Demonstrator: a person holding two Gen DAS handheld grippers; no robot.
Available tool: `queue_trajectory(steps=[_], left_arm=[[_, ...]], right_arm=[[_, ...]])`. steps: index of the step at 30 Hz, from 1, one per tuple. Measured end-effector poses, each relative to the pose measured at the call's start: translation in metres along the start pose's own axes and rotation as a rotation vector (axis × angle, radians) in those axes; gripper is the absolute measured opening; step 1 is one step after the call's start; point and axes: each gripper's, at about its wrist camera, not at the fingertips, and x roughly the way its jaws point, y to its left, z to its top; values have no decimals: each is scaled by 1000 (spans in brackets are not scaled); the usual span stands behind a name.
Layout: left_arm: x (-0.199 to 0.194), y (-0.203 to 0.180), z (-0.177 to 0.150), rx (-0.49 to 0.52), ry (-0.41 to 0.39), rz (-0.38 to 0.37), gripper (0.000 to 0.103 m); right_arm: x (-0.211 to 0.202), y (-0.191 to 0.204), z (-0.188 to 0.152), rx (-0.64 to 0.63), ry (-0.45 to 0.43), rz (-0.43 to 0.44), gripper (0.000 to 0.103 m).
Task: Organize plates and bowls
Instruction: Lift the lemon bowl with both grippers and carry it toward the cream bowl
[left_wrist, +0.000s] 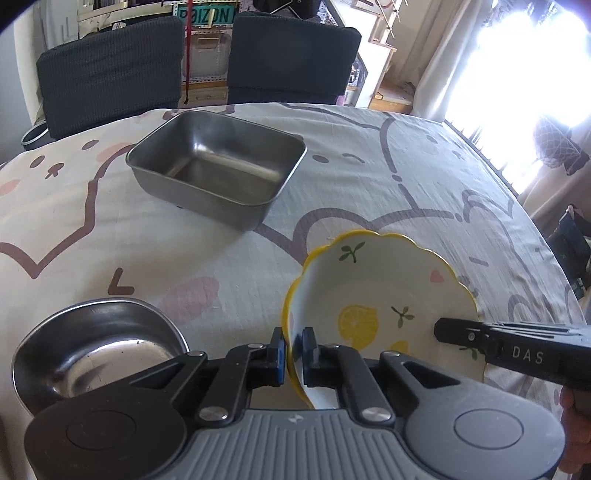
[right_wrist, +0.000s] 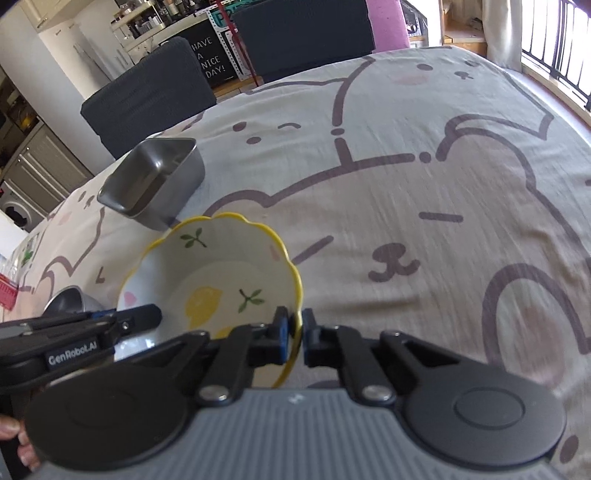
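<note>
we work over a desk (left_wrist: 369, 177) draped in a pale cloth printed with cartoon animal outlines; beyond its far edge stand two dark chairs (left_wrist: 110, 70), with shelves and a bright curtained window behind. our left claw (left_wrist: 294, 352) is nearly closed, its blue pads pinching the left rim of the lemon bowl (left_wrist: 384, 291). our right claw (right_wrist: 294, 332) is likewise nearly closed, pinching the opposite rim of that same bowl (right_wrist: 221, 266), which sits tilted between the two, close in front. we count one ceramic lemon bowl, one round steel bowl (left_wrist: 96, 343) just left of it, and one rectangular steel tray (left_wrist: 218, 166) farther back, standing apart.
</note>
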Motion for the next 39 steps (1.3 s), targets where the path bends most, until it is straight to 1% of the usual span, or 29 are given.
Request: queue_trajectory(steps=[3,7,12,18,26,30,34,39], left_arm=[[-4,-2,-1,7,-2,-11,9],[-16,-8,0,10,-32,-10,9],[-42,-15,1,5,-78,-13,9],[-83,-22,-2,10,-151,-6,9],[-135,-22,-19,-3,-235,22,9],[-157,-17,-28,-28,-261,18,8],[-178,-13,-38,-33,-293,27,8],[-199,-4,-54,-53,-309,28,8]], right_arm=[[-2,-1,0,-1,-2,-8,9],[-14,-1,0,-13,-26,-12,9],[-37,1,-1,-27,-79,3,9],[-76,7,-5,-37,-157,35,8],[-123,21,-20,-55,-242,92,8],[-141,30,-29,-65,-270,117,8],[-157,41,-38,-84,-305,136,8],[-169,53,-50,-113,-333,162,8]])
